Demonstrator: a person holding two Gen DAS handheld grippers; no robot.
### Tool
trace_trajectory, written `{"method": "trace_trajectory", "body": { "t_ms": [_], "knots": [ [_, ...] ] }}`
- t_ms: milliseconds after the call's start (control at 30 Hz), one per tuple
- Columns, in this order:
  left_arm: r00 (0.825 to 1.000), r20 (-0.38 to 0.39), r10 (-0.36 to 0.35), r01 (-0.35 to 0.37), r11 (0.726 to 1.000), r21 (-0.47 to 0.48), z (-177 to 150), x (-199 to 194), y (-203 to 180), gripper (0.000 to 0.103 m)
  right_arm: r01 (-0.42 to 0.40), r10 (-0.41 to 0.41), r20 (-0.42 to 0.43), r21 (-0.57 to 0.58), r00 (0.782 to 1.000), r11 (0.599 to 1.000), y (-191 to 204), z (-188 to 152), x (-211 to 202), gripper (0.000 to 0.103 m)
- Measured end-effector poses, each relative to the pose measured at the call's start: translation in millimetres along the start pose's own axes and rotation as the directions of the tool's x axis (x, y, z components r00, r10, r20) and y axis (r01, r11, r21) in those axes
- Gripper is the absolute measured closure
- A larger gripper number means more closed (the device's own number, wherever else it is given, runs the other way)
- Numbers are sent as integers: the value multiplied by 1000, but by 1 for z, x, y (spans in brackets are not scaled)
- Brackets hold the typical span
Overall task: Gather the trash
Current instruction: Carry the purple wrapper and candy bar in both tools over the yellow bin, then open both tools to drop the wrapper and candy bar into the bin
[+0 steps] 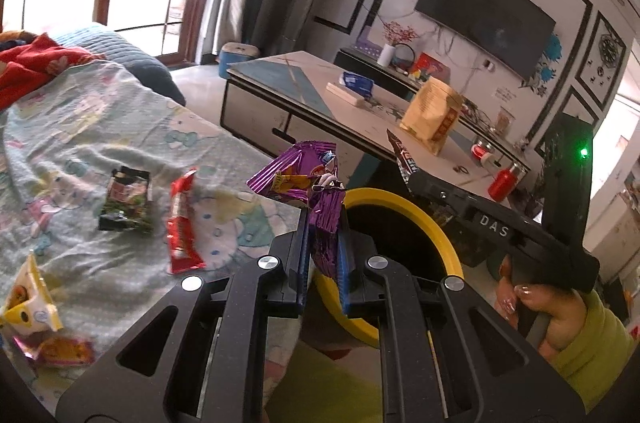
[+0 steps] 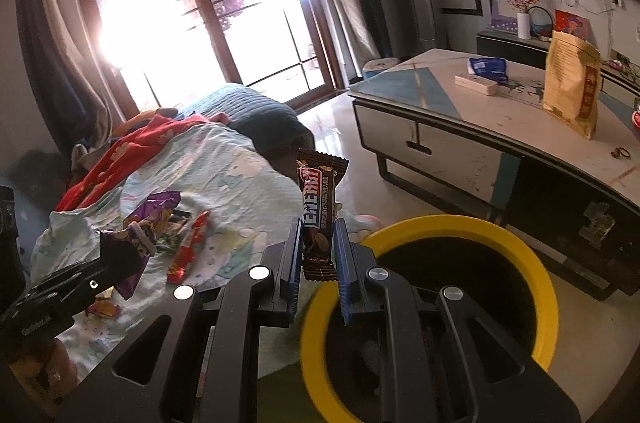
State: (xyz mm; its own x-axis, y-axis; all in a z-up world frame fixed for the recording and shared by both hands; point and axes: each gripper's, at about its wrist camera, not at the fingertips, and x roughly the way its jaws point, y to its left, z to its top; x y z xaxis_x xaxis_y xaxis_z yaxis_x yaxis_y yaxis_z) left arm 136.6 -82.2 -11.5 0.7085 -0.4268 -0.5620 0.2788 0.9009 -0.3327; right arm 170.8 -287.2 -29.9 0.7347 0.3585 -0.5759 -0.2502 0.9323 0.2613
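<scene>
Two jaws, each clenching a wrapper — purple wrapper [image 1: 316, 191], brown bar wrapper [image 2: 318, 219] — above patterned bedsheet [image 1: 120, 127].

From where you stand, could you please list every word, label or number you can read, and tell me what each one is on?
"DAS": white letters on the body of the right gripper, seen from the left wrist camera.
"ENERGY": on the brown bar wrapper held in the right gripper.
Purple wrapper in the left gripper: print too crumpled to read.
Yellow bag on the table, and the wrappers on the bed: text too small or blurred.
</scene>
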Motion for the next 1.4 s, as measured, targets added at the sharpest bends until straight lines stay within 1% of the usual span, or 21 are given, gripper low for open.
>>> {"method": "trace_trajectory", "body": {
  "t_ms": [367,767,1000,1200,1367,1400],
  "knots": [
    [998,-50,-45,49,997,62,-12,24,-35,96,57,-56,-15,47,998,997,-40,-12,-10,88],
    [988,-125,-89,104,987,126,-30,56,-70,96,106,-100,-51,117,994,988,-89,-29,-16,88],
    [977,-190,-101,131,980,150,-45,77,-84,96,116,-105,-75,157,992,981,-109,-36,-16,88],
    [962,-249,-115,158,974,160,-58,94,-91,96,118,-102,-91,193,991,974,-121,-40,-15,88],
    [954,-276,-115,167,970,175,-63,104,-98,95,112,-93,-97,212,991,971,-125,-41,-14,85],
    [954,-279,-111,166,969,183,-63,106,-100,93,110,-90,-98,217,991,970,-126,-41,-14,85]
  ]
}}
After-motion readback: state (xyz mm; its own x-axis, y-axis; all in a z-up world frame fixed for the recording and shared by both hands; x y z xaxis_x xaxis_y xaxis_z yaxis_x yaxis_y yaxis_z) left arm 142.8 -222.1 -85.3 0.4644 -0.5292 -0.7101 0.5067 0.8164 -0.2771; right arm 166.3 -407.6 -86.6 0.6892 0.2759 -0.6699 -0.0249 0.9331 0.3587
